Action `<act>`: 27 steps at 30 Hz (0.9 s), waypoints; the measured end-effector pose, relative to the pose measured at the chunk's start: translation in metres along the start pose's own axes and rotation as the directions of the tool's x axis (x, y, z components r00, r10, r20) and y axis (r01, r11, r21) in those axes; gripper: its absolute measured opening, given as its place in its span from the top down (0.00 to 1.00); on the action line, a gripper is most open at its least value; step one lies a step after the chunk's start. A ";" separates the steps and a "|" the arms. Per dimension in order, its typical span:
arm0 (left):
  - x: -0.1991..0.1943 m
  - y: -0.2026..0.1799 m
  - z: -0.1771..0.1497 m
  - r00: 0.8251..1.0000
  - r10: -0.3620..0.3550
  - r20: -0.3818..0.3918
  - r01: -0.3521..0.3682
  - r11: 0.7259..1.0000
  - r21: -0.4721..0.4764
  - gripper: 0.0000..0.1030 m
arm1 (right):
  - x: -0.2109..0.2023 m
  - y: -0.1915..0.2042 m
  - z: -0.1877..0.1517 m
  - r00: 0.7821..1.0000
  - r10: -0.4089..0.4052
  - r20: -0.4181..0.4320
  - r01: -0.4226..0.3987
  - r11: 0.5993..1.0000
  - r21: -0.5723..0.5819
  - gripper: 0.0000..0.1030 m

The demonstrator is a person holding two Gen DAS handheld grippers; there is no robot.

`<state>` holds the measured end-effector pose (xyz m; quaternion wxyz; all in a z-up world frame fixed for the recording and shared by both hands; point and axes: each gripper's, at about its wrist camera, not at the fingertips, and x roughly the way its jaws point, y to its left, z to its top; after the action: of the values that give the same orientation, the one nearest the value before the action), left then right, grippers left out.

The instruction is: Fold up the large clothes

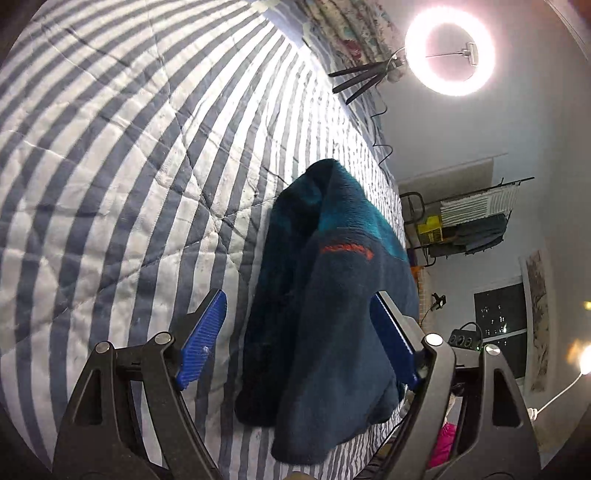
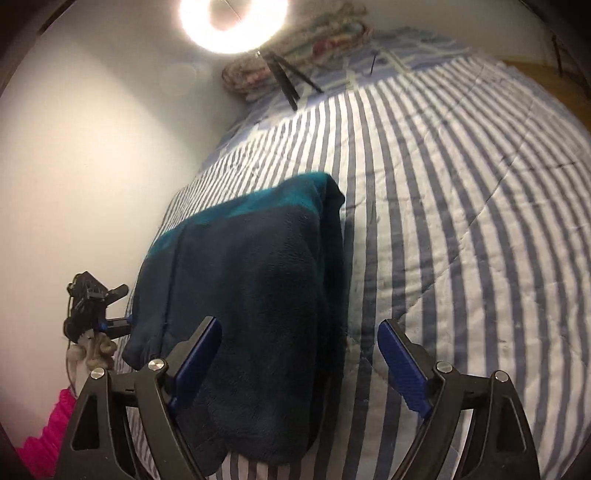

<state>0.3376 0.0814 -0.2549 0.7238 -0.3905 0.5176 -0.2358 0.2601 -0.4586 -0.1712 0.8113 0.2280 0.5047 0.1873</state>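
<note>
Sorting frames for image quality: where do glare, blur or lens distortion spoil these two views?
Left wrist view: the ring light blows out the upper right corner; fisheye bends the striped quilt; the fleece jacket stays sharp. Right wrist view: the ring light glares at top, the folded blanket beside it is smeared.

The fleece is dark navy with a teal band and orange lettering. Under it, the quilt runs in grey-blue and white stripes. Both grippers have black frames and bright blue pads. A ring light glows white.
</note>
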 end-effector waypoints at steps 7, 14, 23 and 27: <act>0.033 -0.001 0.005 0.998 -0.005 -0.064 0.008 0.999 0.045 0.20 | 0.035 -0.015 0.003 0.995 0.075 -0.060 -0.074 0.997 0.029 0.14; 0.050 -0.016 0.007 0.997 0.048 -0.053 -0.042 0.992 0.123 0.24 | 0.057 -0.016 -0.001 0.967 0.249 -0.041 -0.242 0.962 0.129 0.25; 0.061 -0.067 -0.006 0.980 0.201 0.018 -0.198 0.940 0.279 0.68 | 0.054 0.021 0.005 0.994 0.078 -0.076 -0.078 0.997 0.007 0.55; 0.057 -0.084 -0.015 0.970 0.236 0.057 -0.242 0.921 0.306 0.73 | 0.049 0.049 0.006 0.997 -0.038 -0.065 0.033 0.996 -0.082 0.60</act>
<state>0.3493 -0.0152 -0.2212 0.8044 -0.2082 0.5108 -0.2206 0.2824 -0.3932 -0.1772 0.8059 0.1797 0.5272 0.2008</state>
